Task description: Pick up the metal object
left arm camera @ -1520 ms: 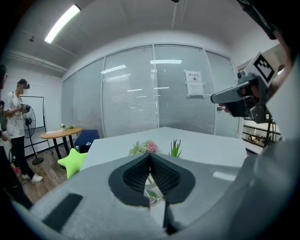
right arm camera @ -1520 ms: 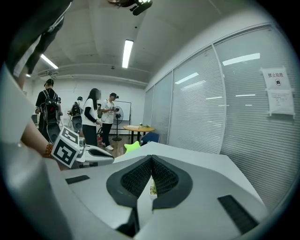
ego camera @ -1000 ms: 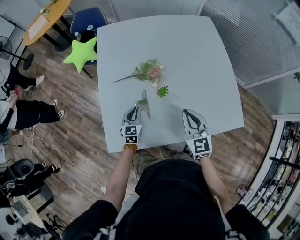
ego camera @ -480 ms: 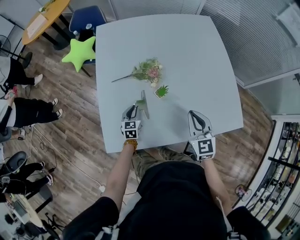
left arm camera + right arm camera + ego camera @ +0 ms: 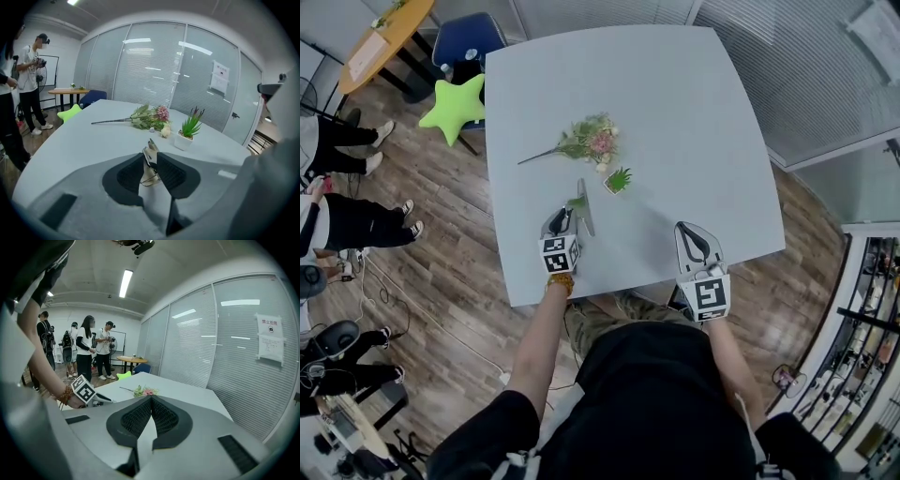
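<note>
One grey table (image 5: 675,112) bore one flower bunch (image 5: 592,141), one potted plant (image 5: 619,179) and one metal object (image 5: 584,204); over its near edge were two tools, the left gripper (image 5: 564,216) and the right gripper (image 5: 685,230).

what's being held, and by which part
Nothing: the left gripper has just been opening, the metal object loose between its fingers; right gripper shut, empty.

The left gripper (image 5: 151,158) has just been opening its jaws, which now stand wide apart with the metal object (image 5: 150,147) between them; it sits lower toward the table (image 5: 675,112); the right gripper (image 5: 690,231) drifts slightly toward 4 o'clock; at 9 o'clock, a bystander's legs (image 5: 352,221) shift toward 12 o'clock.
</note>
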`<state>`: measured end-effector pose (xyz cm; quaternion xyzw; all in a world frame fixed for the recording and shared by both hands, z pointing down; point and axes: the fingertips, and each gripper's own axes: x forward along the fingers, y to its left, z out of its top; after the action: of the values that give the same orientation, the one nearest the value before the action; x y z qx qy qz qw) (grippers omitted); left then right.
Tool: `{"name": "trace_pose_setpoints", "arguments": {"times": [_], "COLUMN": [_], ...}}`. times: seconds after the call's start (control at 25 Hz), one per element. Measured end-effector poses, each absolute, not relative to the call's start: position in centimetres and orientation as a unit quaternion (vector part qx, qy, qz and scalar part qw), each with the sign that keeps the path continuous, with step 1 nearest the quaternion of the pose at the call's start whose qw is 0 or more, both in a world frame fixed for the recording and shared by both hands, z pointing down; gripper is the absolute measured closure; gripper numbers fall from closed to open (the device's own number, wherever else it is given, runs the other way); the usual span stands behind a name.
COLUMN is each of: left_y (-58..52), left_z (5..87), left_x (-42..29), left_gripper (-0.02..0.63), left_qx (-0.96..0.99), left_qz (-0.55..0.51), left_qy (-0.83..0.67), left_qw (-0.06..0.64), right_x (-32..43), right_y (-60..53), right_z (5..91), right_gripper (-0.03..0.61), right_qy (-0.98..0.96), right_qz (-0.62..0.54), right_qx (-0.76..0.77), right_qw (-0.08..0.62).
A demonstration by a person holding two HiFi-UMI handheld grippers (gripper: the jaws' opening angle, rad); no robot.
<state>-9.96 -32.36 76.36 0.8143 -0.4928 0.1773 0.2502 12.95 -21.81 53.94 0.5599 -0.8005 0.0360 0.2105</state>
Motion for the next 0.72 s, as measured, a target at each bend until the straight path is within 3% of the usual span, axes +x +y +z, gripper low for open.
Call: {"name": "trace_pose_setpoints", "arguments": {"times": [0.4, 0.72], "left_y": [-31.8, -31.0], "left_z": [75.9, 73.7], "left_x": [-9.2, -6.8], "left_gripper": [0.546, 0.593], "left_qx": [0.81, 0.831], "left_qz": [0.166, 0.144], "left_qy": [-0.484, -0.463], "left_qw": [0.286, 0.274], "right_x": [12.8, 13.1], "right_y": [-20.9, -20.4], "right_z": [53.7, 53.4], "right_gripper": [0.578, 0.578], "right_qy": [-0.802, -0.803], "right_qz": [0.035, 0.033], "right_qx": [0.561, 0.563], "right_qw": [0.202, 0.19]}}
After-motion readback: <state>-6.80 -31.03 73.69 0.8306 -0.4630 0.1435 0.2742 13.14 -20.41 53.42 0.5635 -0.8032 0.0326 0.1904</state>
